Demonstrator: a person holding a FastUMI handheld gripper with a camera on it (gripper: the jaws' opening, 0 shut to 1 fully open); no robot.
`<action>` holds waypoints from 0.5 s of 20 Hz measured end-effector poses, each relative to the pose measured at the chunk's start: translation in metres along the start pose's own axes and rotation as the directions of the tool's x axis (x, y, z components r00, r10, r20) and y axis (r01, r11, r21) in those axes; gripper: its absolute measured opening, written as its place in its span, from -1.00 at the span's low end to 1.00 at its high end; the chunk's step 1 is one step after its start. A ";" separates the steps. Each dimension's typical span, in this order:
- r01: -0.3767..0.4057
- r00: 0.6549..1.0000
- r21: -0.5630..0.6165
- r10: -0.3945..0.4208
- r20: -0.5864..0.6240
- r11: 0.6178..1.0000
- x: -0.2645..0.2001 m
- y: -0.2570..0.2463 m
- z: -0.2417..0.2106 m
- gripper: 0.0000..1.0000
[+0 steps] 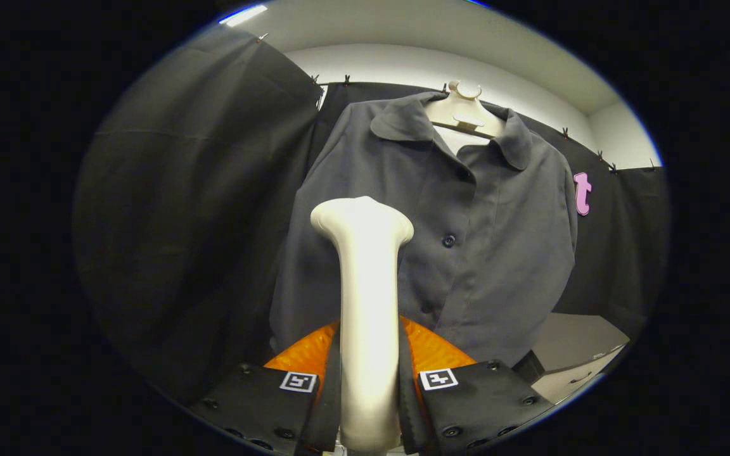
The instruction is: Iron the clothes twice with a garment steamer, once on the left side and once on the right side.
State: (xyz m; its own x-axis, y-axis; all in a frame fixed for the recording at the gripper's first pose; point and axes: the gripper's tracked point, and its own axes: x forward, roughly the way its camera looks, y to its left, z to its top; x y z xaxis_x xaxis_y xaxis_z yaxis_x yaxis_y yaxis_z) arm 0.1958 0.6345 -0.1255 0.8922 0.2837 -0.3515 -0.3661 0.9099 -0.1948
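Note:
A dark grey button-up shirt hangs on a pale hanger in front of the black cloth wall. My gripper is shut on the handle of a cream-white garment steamer, both fingers pressing its sides. The steamer stands upright between the fingers, and its wide head is against or just before the shirt's left half, left of the button row. Whether the head touches the cloth is unclear.
Black cloth hangs to the left and behind the shirt. A grey cabinet or table top with drawers sits low on the right, under the shirt's hem. White wall and ceiling run above.

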 end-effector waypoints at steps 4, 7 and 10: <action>-0.020 0.998 -0.004 0.020 -0.058 1.000 -0.002 0.012 -0.040 -0.10; -0.032 0.995 0.008 0.032 -0.100 0.999 -0.004 0.018 -0.067 -0.09; -0.046 0.989 0.008 0.047 -0.137 0.999 -0.007 0.028 -0.088 -0.09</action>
State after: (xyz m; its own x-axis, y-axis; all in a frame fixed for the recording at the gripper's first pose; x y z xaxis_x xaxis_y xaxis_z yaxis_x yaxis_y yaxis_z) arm 0.1560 0.6313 -0.2095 0.8293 0.2822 -0.4822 -0.4052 0.8981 -0.1712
